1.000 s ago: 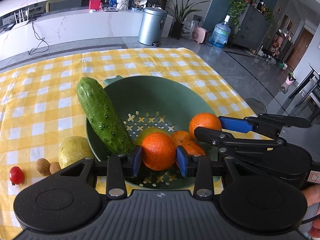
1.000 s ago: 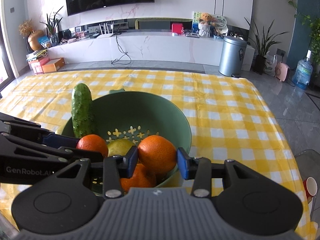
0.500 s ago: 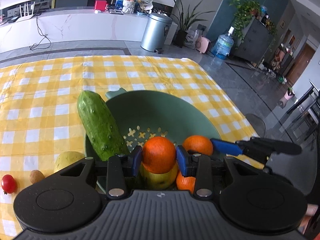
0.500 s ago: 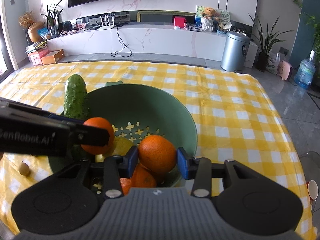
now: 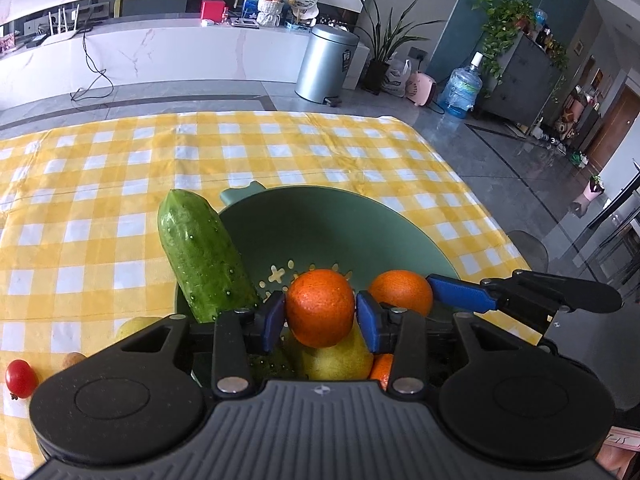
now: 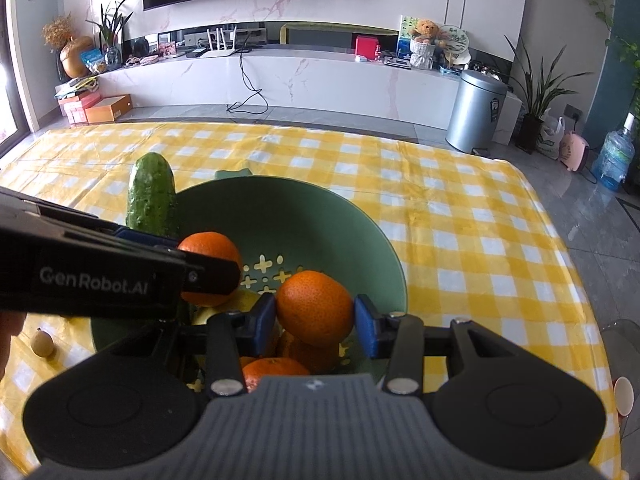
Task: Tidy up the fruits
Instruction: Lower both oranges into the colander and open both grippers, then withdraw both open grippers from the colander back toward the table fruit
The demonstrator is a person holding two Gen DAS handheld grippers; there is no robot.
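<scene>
Low in the left wrist view, the left gripper (image 5: 320,322) has a glossy, dimpled orange (image 5: 320,308) between its blue pads. Its jaws are opening, and a thin gap shows on each side of the fruit, so the hold looks released. The orange sits above a smooth yellow pear (image 5: 336,358) inside the green colander bowl (image 5: 320,216) at frame centre.

In the right wrist view, the right gripper (image 6: 315,322) grips a second orange (image 6: 314,306) low in the frame, its pads pressed on both sides, over more oranges piled in the same bowl.

This appears to be the placing step: both oranges are being delivered into the bowl. Next, the left likely needs to back away cleanly, and the right needs to let go.

A bumpy, dark green cucumber (image 5: 204,256) leans on the bowl's left rim. The bowl is matte with cross-shaped drain holes. Outside it, at lower left on the yellow checked tablecloth (image 5: 100,200), sits a shiny cherry tomato (image 5: 21,378).
</scene>
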